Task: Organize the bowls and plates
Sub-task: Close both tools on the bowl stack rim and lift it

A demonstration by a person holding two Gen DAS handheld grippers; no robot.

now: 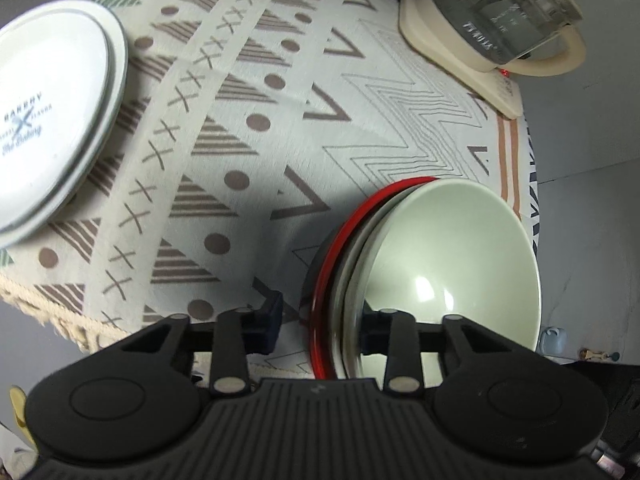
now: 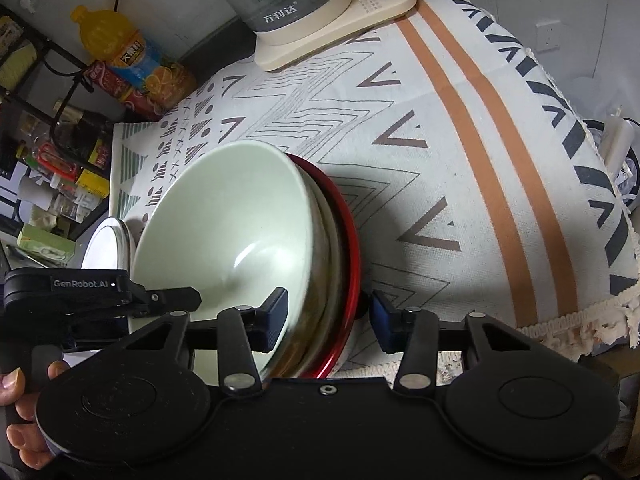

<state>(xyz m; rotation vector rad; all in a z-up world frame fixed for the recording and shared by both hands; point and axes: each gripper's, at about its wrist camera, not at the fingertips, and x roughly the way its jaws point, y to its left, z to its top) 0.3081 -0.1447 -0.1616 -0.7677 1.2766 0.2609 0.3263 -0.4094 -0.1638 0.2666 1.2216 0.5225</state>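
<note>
As I crowd the bowls (image 1: 452, 260), left gripper (image 1: 322, 322): jaws apart, astride their rim.
Right gripper (image 2: 328, 316): likewise, opposite rim.

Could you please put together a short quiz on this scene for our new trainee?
1. Multiple choice: which colour is the top one in the stack of bowls? A) red B) pale green C) blue
2. True or false: the plates lie inside the bowls.
3. Short answer: which word is printed in capital letters on the top plate?

Key: 1 B. 2 False: they lie apart from the bowls, on the tablecloth. 3 BAKERY.
</note>
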